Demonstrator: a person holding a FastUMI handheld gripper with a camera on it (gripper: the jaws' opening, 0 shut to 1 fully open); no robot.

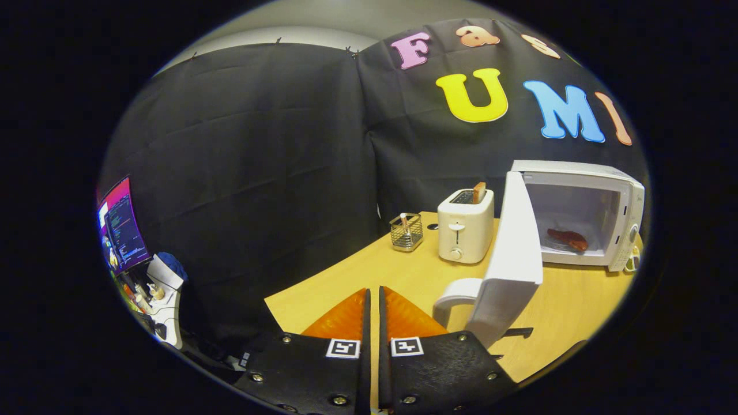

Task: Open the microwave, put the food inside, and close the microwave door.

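Note:
A white microwave [622,199] stands at the far right of the wooden table [398,274], its door [513,253] swung wide open toward me, handle [452,302] nearest the fingers. Inside, a reddish-brown piece of food [568,238] lies on the glass plate. My gripper [373,294] is shut with nothing between its fingers, just a thin slit. It sits over the table's near edge, to the left of the door handle and not touching it.
A white toaster [466,227] with a slice of toast [479,192] stands left of the microwave. A small wire basket [406,231] sits beside it. Off the table's left, a lit monitor [121,227] and desk clutter show.

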